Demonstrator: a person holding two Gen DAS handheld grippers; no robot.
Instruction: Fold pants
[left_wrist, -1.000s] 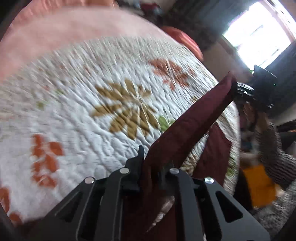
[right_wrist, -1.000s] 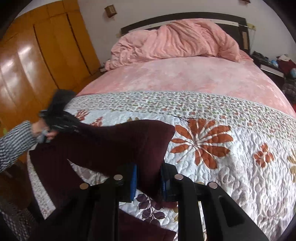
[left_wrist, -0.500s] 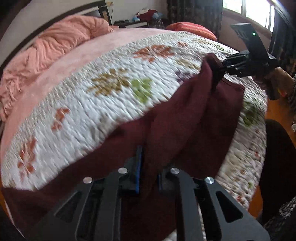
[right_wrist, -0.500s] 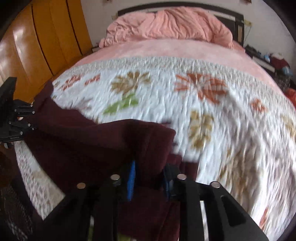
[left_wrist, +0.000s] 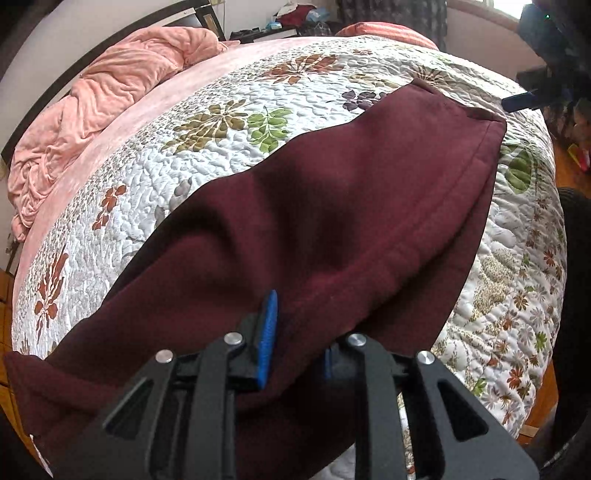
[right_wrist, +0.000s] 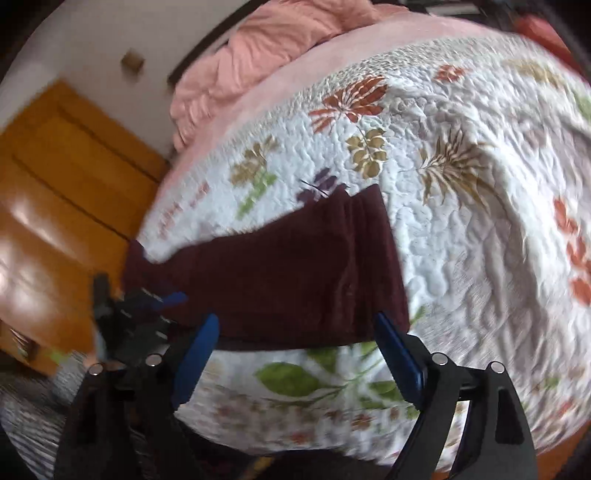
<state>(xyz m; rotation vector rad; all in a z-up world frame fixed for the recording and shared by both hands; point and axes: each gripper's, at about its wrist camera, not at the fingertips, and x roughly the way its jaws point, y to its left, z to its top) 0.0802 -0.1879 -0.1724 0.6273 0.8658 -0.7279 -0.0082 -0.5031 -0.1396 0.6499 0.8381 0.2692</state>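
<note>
The dark maroon pants (left_wrist: 332, 206) lie folded over across the floral quilt (left_wrist: 229, 110), one layer on top of another. My left gripper (left_wrist: 295, 332) sits at their near edge, its blue-padded jaws parted with cloth bunched between them. In the right wrist view the pants (right_wrist: 295, 266) lie flat on the quilt (right_wrist: 461, 240) ahead. My right gripper (right_wrist: 295, 339) is wide open and empty, just short of the pants' near edge. The left gripper (right_wrist: 147, 314) shows there at the pants' left end, and the right gripper (left_wrist: 532, 96) shows in the left wrist view.
A crumpled pink duvet (left_wrist: 103, 96) lies at the head of the bed by the dark headboard. A wooden wardrobe (right_wrist: 55, 192) stands beside the bed. An orange pillow (left_wrist: 384, 31) and cluttered furniture sit at the far side. The quilt drops off at the bed's near edge.
Both grippers carried the pants' held edge over and laid it down on the quilt. My right gripper opened and let go, pulling back. My left gripper's jaws have parted.
</note>
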